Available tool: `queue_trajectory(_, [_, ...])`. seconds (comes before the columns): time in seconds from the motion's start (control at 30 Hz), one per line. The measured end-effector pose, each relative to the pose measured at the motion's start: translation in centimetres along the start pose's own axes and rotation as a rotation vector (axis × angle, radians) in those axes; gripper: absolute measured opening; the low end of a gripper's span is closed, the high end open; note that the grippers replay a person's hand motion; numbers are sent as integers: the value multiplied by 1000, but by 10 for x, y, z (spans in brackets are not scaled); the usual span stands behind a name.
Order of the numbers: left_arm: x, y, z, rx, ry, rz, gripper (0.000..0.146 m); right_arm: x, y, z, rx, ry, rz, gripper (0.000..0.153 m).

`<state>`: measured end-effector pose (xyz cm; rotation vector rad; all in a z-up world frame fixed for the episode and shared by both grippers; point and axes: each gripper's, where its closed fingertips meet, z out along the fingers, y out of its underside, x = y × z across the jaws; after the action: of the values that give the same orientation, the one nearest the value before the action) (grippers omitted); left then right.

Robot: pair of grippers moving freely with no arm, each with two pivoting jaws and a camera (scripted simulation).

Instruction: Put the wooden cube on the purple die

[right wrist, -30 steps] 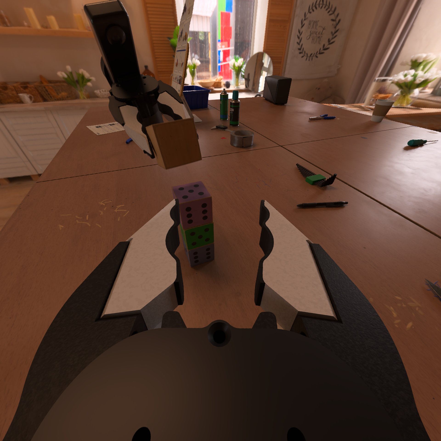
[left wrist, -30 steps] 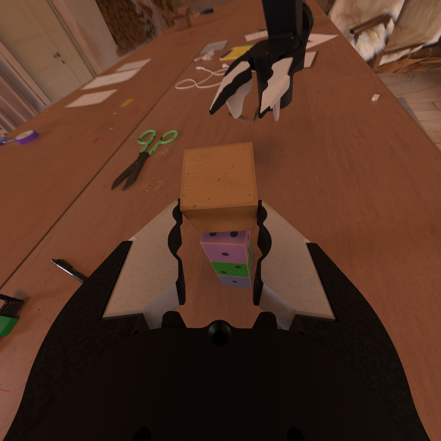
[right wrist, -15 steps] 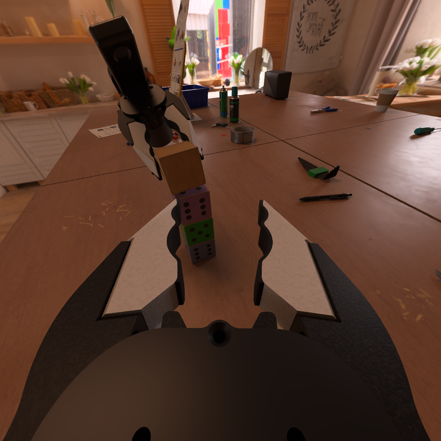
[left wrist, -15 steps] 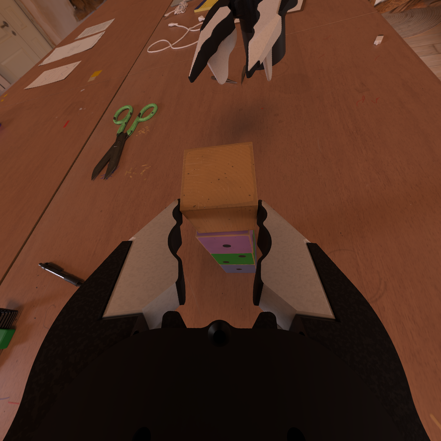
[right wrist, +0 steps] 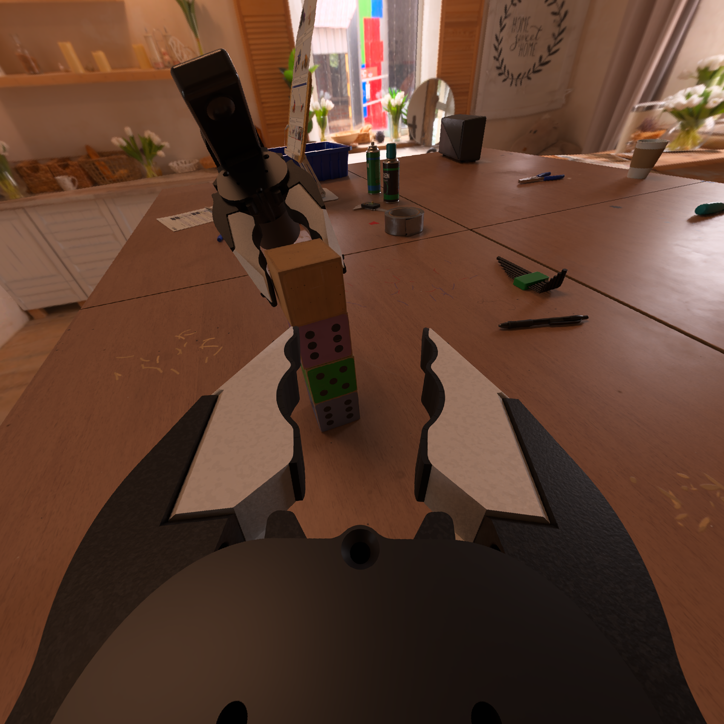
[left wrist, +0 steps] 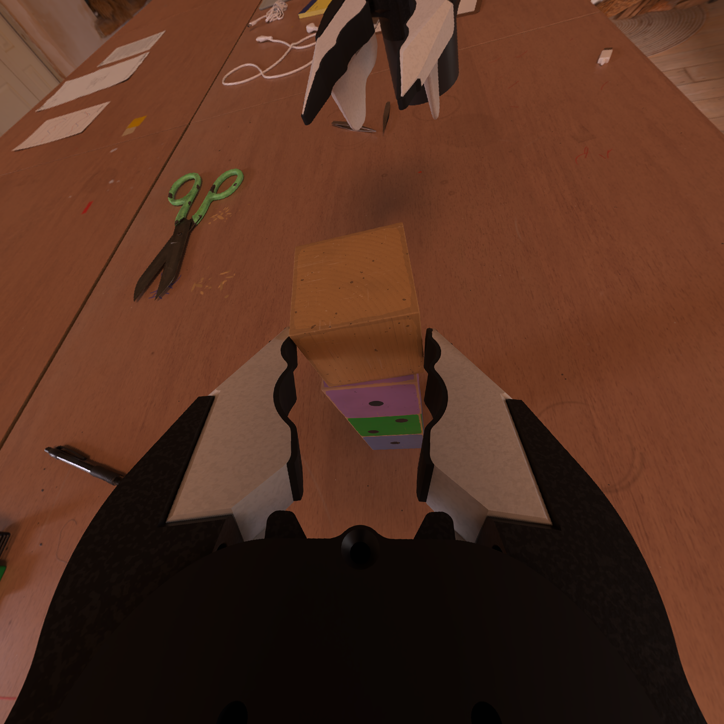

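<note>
The wooden cube (left wrist: 352,290) rests on the purple die (left wrist: 374,399), the top of a stack with a green die (left wrist: 386,425) and a bluish die (left wrist: 393,442) under it. In the right wrist view the cube (right wrist: 311,284) sits flush on the purple die (right wrist: 325,341). My left gripper (left wrist: 358,341) has its jaws slightly parted, with a fingertip close beside each side of the cube. It also shows from the front in the right wrist view (right wrist: 301,270). My right gripper (right wrist: 358,341) is open and empty, just in front of the stack, and shows far off in the left wrist view (left wrist: 391,113).
Green-handled scissors (left wrist: 184,231) lie to the left, with a black pen (left wrist: 82,464) nearer. On the other side are a hex key set (right wrist: 533,280), a pen (right wrist: 542,322), a tape roll (right wrist: 403,221), two spray cans (right wrist: 382,172) and a blue bin (right wrist: 327,158).
The left gripper lowered the cube from above the stack onto the purple die. The cube has turned slightly between the fingers, which have eased off it. The right gripper stayed open.
</note>
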<state>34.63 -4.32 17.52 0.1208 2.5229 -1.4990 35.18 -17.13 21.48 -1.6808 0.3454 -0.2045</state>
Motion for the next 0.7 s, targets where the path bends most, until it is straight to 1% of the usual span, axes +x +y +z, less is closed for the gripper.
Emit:
queue_trajectory(0.13, [1,0,0,5,9,11,65,1,1,0,1,-2,6,62])
queue_trajectory(0.27, [-3,0,0,27,-25,-14,65,1,3,2,-6,-9,16,62])
queue_trajectory(0.33, [-6,-5,-4,61,-27,-42,85,2,5,3,-14,-10,21,62])
queue_trajectory(0.37, [-8,-8,-9,83,-27,-60,88,2,6,4,-19,-9,23,62])
queue_trajectory(0.43, [-16,-17,-25,135,-69,-93,89,2,7,5,-37,3,24,62])
queue_trajectory(0.5, [-32,-25,-50,186,-174,-141,87,8,9,4,-96,72,43,62])
queue_trajectory(0.53, [-45,-25,-66,198,-263,-181,83,15,12,0,-159,151,73,62])
queue_trajectory(0.6, [-72,-19,-103,197,-488,-278,75,29,26,-15,-329,363,173,60])
queue_trajectory(0.63, [-83,-15,-122,206,-596,-335,71,33,34,-25,-420,467,236,57])
queue_trajectory(0.67, [-92,-9,-138,223,-682,-389,69,34,41,-31,-488,542,295,52])
queue_trajectory(0.7, [-98,-4,-150,241,-749,-436,68,32,47,-33,-526,580,350,45])
